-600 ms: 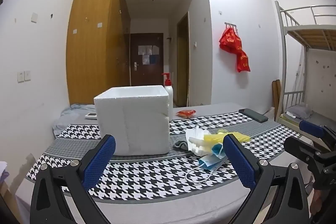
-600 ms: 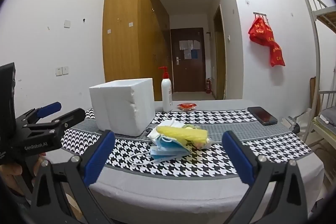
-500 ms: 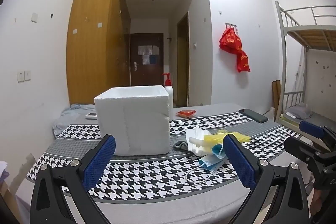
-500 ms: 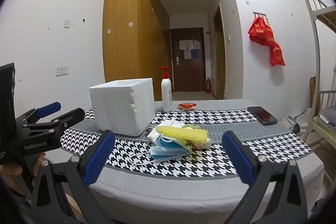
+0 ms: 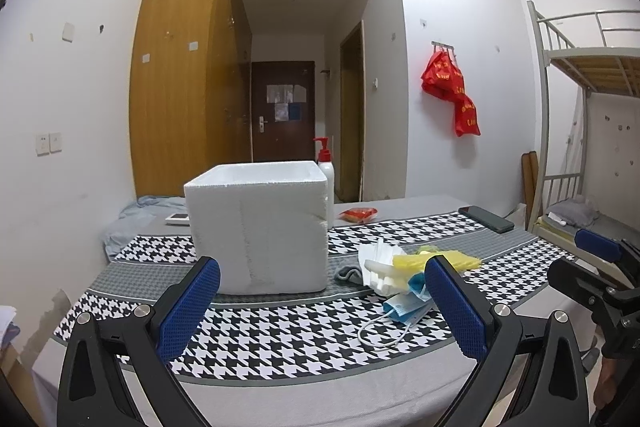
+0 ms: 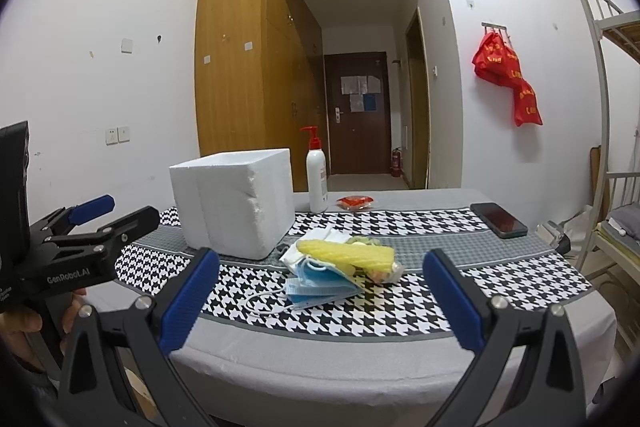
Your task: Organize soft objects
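White walls, wooden wardrobe (image 5: 188, 67) at 11 o'clock, dark door (image 5: 282, 115) down the hallway at 12, metal bunk bed (image 5: 580, 99) at 3.

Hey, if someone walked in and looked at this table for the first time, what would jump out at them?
The big white foam box standing on the houndstooth table cover, and the heap of face masks with a yellow soft item on top, just right of it. Red bags hang on the far wall.
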A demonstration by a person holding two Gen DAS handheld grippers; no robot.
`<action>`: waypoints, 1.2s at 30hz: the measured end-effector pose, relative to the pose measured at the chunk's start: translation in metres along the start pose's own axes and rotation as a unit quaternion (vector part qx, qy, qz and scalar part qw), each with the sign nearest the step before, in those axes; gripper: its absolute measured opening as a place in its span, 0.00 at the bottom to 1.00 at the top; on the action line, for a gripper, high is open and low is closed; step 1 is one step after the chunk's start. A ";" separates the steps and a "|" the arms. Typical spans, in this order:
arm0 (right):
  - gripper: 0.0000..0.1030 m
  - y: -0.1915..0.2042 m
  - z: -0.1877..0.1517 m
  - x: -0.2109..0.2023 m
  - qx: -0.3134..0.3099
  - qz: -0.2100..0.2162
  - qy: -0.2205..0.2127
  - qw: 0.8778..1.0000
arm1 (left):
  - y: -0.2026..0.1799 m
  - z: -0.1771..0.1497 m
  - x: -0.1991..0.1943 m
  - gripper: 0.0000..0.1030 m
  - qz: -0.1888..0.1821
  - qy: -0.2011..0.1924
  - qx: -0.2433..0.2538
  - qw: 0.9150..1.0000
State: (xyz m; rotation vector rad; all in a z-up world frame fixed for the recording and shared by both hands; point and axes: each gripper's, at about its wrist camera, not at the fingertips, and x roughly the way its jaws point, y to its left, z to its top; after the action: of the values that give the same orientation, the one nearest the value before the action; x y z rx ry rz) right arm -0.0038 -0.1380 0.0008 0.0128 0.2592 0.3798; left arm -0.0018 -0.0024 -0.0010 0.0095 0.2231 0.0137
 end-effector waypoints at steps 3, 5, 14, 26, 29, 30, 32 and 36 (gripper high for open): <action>1.00 0.000 -0.001 0.000 0.000 0.000 0.000 1.000 | 0.003 0.002 0.000 0.99 -0.001 -0.007 -0.003 1.000; 1.00 0.000 -0.001 0.000 0.000 0.000 -0.001 1.000 | 0.003 0.003 0.000 0.99 -0.003 -0.008 -0.004 1.000; 1.00 -0.002 -0.001 -0.002 -0.001 0.000 -0.002 1.000 | 0.003 0.002 -0.001 0.99 -0.001 -0.007 0.001 1.000; 1.00 -0.003 0.000 -0.002 0.002 -0.002 0.002 1.000 | 0.001 0.002 -0.002 0.99 -0.004 -0.031 0.002 0.999; 1.00 -0.004 0.001 -0.001 0.005 0.001 0.005 1.000 | 0.000 0.002 -0.001 0.99 -0.007 -0.030 0.002 1.000; 1.00 -0.004 0.002 0.000 0.005 0.002 0.006 1.000 | 0.000 0.002 -0.001 0.99 -0.008 -0.034 0.002 0.999; 1.00 -0.004 0.002 0.002 0.003 0.005 0.009 1.000 | 0.000 0.002 0.001 0.99 -0.010 -0.026 0.004 1.000; 1.00 -0.006 0.004 0.010 0.000 0.006 0.017 1.000 | 0.000 0.004 0.008 0.99 -0.017 -0.018 0.003 1.000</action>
State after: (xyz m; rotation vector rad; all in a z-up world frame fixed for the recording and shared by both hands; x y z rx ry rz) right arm 0.0082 -0.1395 0.0019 0.0081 0.2925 0.3912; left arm 0.0069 -0.0026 0.0015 0.0114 0.1868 -0.0212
